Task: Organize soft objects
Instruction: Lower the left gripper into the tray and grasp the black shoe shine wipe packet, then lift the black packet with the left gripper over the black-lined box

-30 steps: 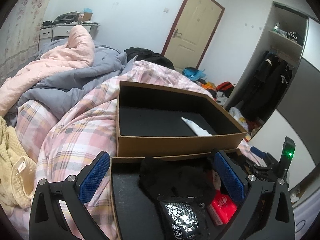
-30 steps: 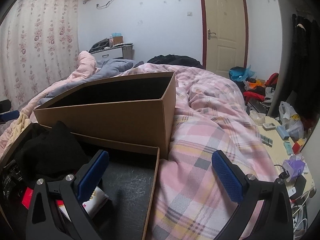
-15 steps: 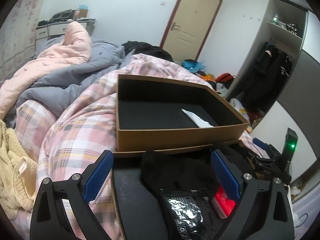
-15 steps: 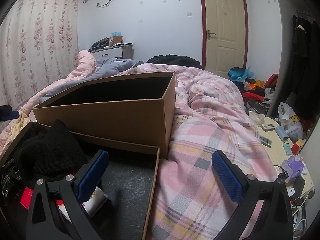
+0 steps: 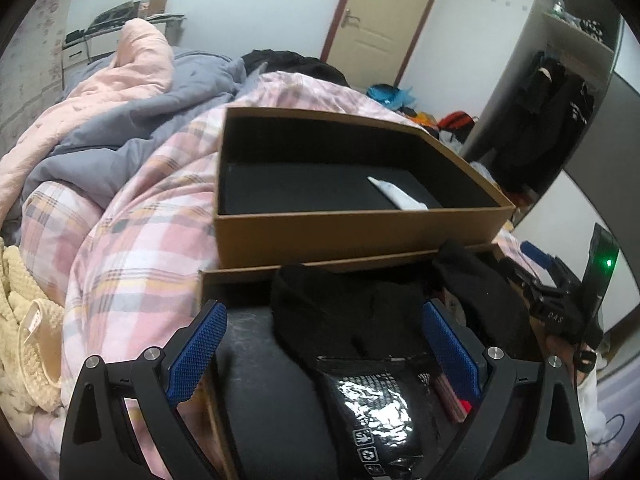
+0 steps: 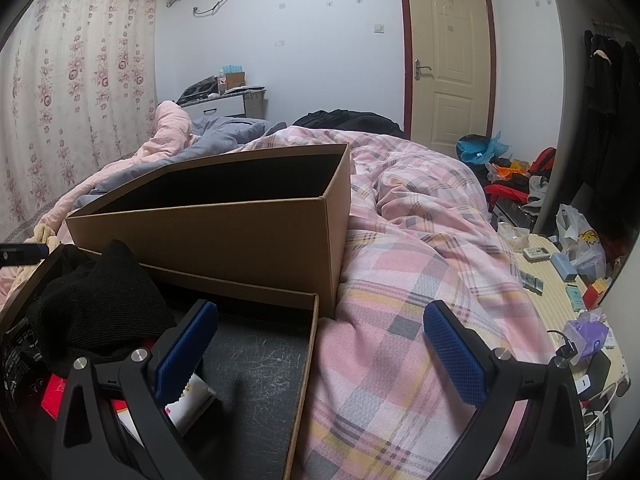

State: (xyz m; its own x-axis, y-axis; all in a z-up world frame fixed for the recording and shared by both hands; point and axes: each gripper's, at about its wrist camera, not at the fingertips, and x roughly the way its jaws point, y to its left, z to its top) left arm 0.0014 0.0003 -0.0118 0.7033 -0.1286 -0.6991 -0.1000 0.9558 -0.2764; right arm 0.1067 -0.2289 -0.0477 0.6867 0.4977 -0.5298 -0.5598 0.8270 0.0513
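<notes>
Sorting looks barely begun, by our reading. We hold the left gripper [image 5: 320, 340] wide open and empty above the near tray [image 5: 240, 276], its blue pads either side of a heap of black knitwear [image 5: 352, 312] that lies beside a shiny black packet [image 5: 376, 412]. The deeper cardboard box [image 5: 352, 228] just behind holds only one pale item [image 5: 400, 198] on its dark floor. Our right gripper [image 6: 320, 344] hangs equally wide and empty, straddling the tray's corner and the pink plaid quilt [image 6: 400, 280]. We judge nearly everything soft has yet to be moved.
</notes>
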